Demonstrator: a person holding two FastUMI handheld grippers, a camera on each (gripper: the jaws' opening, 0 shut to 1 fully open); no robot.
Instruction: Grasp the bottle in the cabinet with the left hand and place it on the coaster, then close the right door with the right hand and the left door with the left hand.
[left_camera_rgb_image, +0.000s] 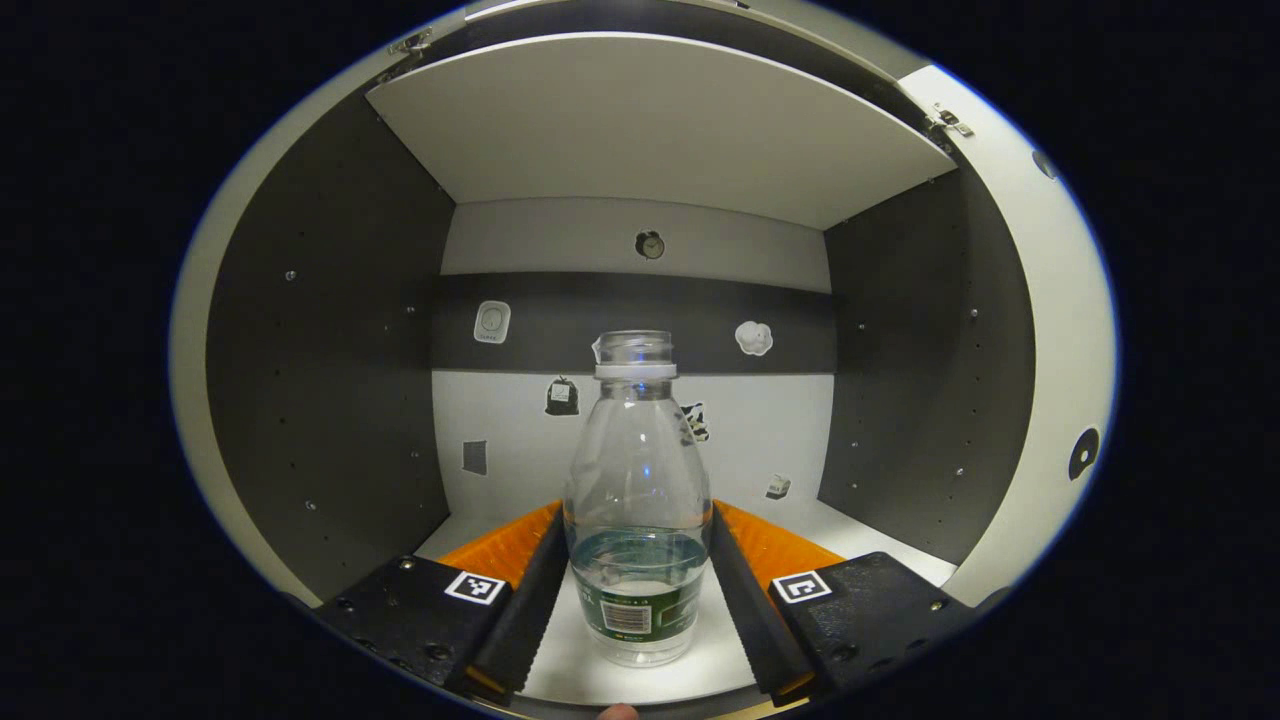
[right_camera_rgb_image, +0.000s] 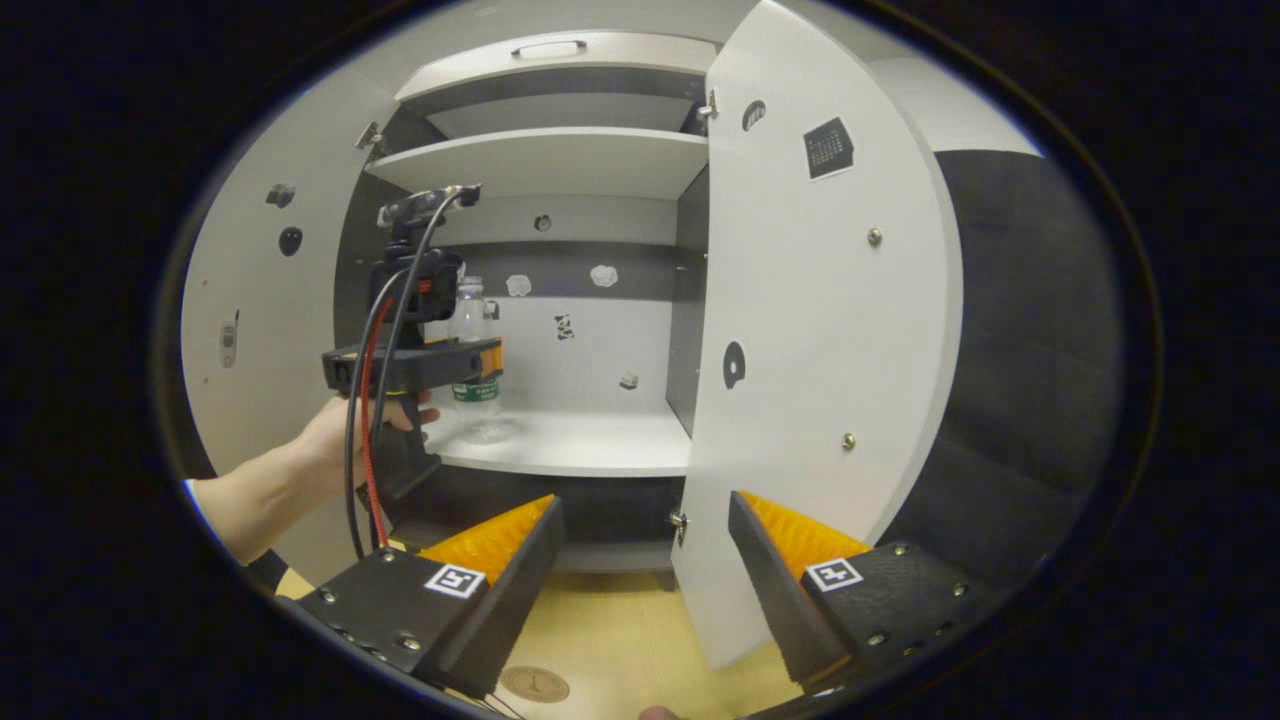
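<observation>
Square-marker tags (left_camera_rgb_image: 474, 587) on screwed mounts

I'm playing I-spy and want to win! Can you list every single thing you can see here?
bottle: one, clear with a green label, standing on the cabinet shelf between the left tongs' fingers
cabinet: one, white and dark grey, both doors open
right door: one, white, swung open
stickers: several, small, on the cabinet's back wall
coaster: one, round, brownish, on the wooden table
left tongs: around the bottle
right tongs: open, above the table
hand: one, holding the left tongs
</observation>
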